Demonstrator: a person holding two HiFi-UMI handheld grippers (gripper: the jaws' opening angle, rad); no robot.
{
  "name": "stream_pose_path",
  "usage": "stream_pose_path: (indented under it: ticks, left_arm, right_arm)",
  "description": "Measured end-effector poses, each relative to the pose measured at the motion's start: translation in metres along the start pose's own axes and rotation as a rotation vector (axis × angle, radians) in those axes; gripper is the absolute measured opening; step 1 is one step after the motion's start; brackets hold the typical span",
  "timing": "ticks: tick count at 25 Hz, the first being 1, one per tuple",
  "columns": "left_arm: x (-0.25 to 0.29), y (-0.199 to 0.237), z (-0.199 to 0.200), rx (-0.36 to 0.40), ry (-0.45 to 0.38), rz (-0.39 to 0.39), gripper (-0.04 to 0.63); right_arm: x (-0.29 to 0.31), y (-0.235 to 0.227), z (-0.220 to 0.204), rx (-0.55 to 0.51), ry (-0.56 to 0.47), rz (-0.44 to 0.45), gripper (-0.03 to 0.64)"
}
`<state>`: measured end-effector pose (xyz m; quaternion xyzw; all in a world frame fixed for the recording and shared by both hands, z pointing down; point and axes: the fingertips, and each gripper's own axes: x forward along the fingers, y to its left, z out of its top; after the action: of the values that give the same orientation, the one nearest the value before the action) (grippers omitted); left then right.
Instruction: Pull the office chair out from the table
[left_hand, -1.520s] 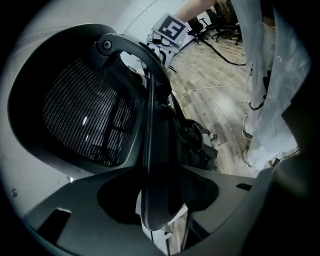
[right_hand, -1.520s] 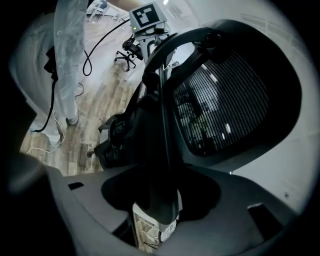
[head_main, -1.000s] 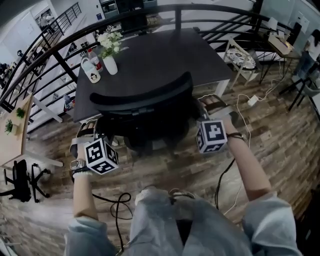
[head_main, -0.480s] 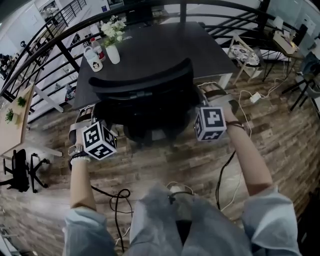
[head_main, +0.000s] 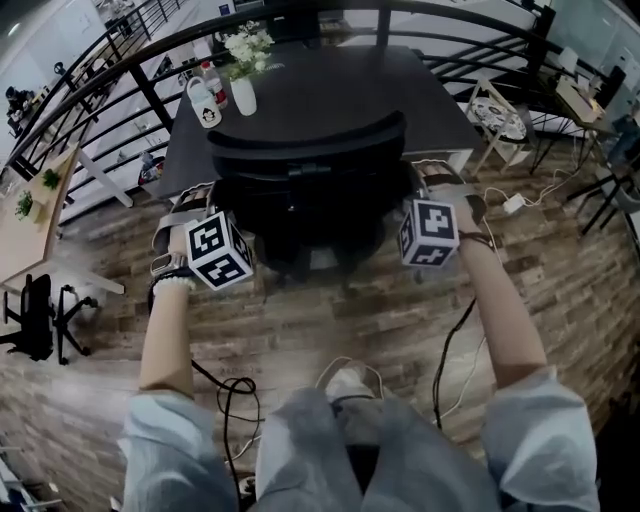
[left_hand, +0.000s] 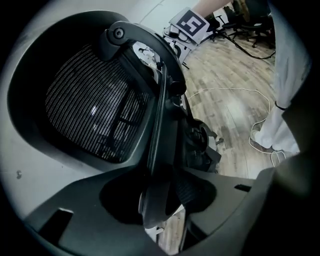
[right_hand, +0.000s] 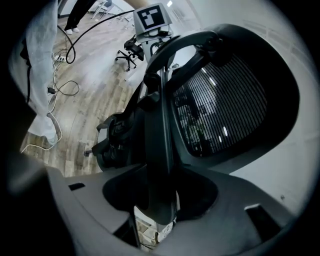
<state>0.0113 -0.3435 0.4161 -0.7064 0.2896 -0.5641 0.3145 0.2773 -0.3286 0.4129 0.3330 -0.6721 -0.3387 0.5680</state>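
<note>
Broadly: the grey-brown wood-plank floor (head_main: 330, 330) carries a dark rectangular table (head_main: 330, 90). The black mesh-backed office chair (head_main: 305, 150) stands at that table's near edge, its curved back rim overlapping the tabletop as I look down, so it is not yet drawn out. I have the left gripper (head_main: 188, 210) at the chair's left flank and the right gripper (head_main: 432, 182) at its right flank. Each gripper view shows a dark bar of the chair's frame (left_hand: 159, 125) running between the jaws, which stand wide yet appear to bear on it from both sides; I read both as clamped on the chair. Whether that bar is an arm support or the back's side rim I cannot tell. Judged progress: grasp made, the whole pull to come — and a black cable (head_main: 225, 390) trails on the floor near my feet. At the table's far corner, a white vase of flowers (head_main: 243, 95) and a white mug (head_main: 204, 103) stand well apart from the work.
</note>
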Motion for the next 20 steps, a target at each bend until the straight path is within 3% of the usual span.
stream_pose_path:
  ticks: [10, 20]
  left_arm:
    - [-0.008, -0.008, -0.004, -0.039, 0.01, -0.026, 0.167]
    - [-0.034, -0.024, -0.015, -0.035, 0.019, -0.01, 0.169]
  right_arm:
    - [-0.008, 0.007, 0.004, 0.057, 0.031, 0.02, 0.173]
    - [-0.034, 0.024, 0.022, 0.047, 0.019, 0.019, 0.173]
